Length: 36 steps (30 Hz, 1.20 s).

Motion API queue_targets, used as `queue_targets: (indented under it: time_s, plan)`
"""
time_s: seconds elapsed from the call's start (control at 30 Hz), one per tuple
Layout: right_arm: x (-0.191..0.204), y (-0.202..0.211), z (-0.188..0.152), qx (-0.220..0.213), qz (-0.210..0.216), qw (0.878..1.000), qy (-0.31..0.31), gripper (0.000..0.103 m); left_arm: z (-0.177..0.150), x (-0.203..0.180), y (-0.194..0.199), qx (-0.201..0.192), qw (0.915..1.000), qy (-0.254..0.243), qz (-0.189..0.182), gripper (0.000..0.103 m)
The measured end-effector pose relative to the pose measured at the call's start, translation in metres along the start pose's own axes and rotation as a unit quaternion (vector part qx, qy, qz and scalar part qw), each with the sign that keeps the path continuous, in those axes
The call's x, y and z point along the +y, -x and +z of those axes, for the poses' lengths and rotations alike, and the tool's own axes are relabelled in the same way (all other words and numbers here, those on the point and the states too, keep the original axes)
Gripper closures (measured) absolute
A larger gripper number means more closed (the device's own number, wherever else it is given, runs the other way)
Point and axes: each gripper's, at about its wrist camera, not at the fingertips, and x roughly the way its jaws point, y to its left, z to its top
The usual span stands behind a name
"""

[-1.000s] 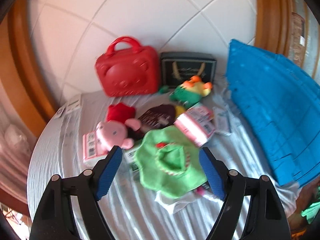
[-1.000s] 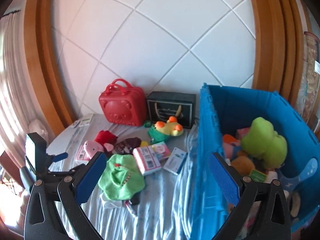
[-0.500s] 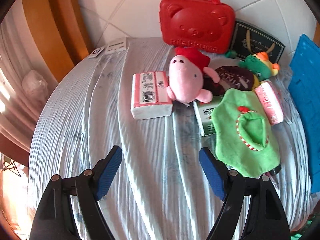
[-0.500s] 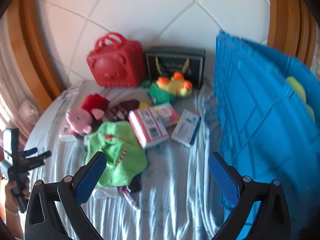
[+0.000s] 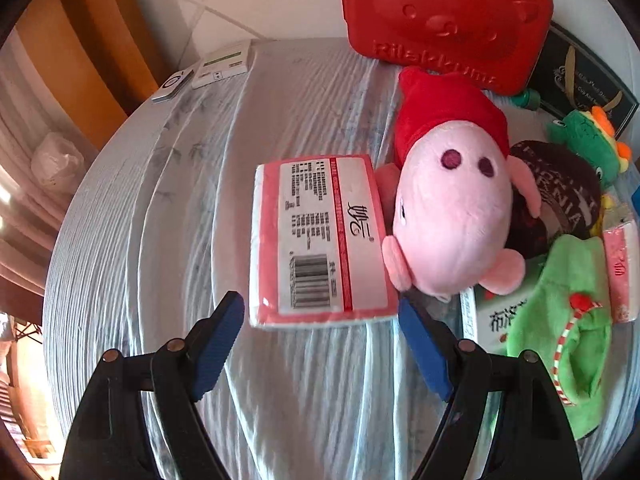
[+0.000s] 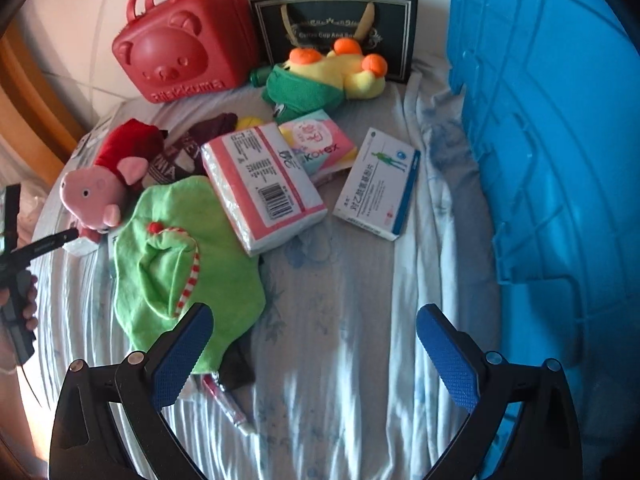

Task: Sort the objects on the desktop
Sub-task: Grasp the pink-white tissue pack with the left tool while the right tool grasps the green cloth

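- Left gripper [image 5: 320,320], jaws wide and holding nothing, sits low over the striped cloth. A pink tissue pack [image 5: 318,240] lies just ahead, its near edge between the fingertips.
- A pink pig plush [image 5: 452,220] touches the pack beside the right-hand jaw. Closing now would likely snag the plush, or crush the soft pack.
- Right gripper [image 6: 318,340], jaws wide and empty, hangs over bare cloth. The blue bin [image 6: 560,160] stands outside its right-hand jaw.
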Motion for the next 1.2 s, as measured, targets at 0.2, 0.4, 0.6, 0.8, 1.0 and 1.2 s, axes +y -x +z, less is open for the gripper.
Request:
queue_targets:
  time_s: [0.2, 0.4, 0.6, 0.8, 1.0, 1.2]
  plan:
    - [0.02, -0.03, 0.008, 0.032, 0.016, 0.999, 0.017, 0.0, 0.017, -0.004, -0.04, 0.019, 0.9989, -0.026, 0.035, 0.012]
    - [0.052, -0.069, 0.013, 0.059, 0.038, 0.997, 0.045, 0.0, 0.006, 0.008, -0.045, 0.031, 0.9992, -0.015, 0.018, 0.013]
    - [0.08, -0.101, 0.01, 0.09, 0.078, 0.992, 0.051, 0.0, -0.059, 0.015, -0.014, 0.047, 0.9989, 0.01, 0.0, 0.013]
    - [0.094, -0.132, 0.011, 0.114, 0.067, 0.99, 0.051, 0.0, -0.08, 0.02, -0.018, 0.061, 0.9978, 0.024, -0.014, 0.012]
    - [0.094, -0.133, 0.012, 0.119, 0.053, 0.99, 0.055, 0.004, -0.074, 0.025, -0.029, 0.088, 0.9944, 0.043, -0.038, 0.012]
    - [0.106, -0.102, 0.004, 0.077, 0.043, 0.991, 0.1, 0.068, -0.084, 0.023, -0.013, 0.083, 0.9934, 0.062, -0.05, 0.013]
